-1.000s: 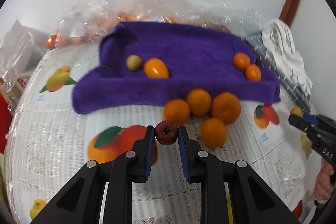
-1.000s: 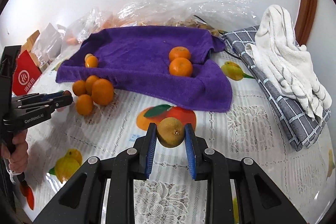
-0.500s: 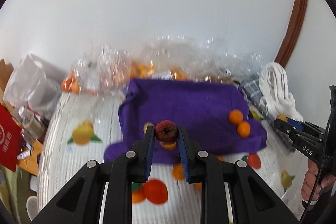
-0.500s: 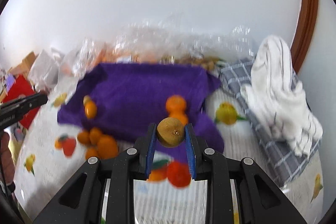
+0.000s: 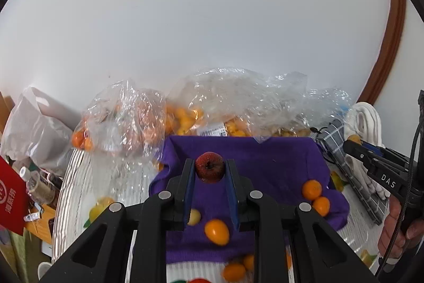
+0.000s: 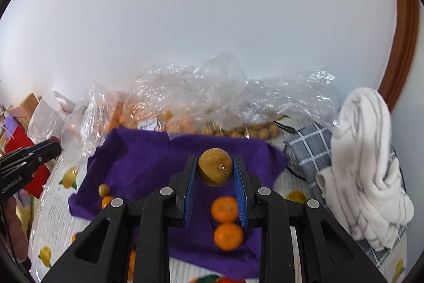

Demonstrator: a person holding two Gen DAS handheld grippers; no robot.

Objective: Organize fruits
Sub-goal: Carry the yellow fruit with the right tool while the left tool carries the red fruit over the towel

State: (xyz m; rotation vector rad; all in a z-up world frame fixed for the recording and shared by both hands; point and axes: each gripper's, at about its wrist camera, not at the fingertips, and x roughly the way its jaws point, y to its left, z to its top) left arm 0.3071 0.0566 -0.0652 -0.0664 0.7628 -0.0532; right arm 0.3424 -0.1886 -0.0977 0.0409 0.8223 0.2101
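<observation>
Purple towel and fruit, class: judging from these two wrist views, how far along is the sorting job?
Done: four small orange fruits and a yellowish one lie on the purple towel. In hand: the left gripper is shut on a small red fruit; the right gripper is shut on a brownish-green round fruit. Left: placing both, plus the loose orange fruits on the tablecloth.

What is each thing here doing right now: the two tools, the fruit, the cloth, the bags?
Left tool: shut on red fruit.
Right tool: shut on brown-green fruit.
Purple cloth: spread out, edges rumpled.
Two oranges: resting on the cloth, touching.
Clear plastic bags: crumpled, holding small fruit.
White towel: bunched up.
</observation>
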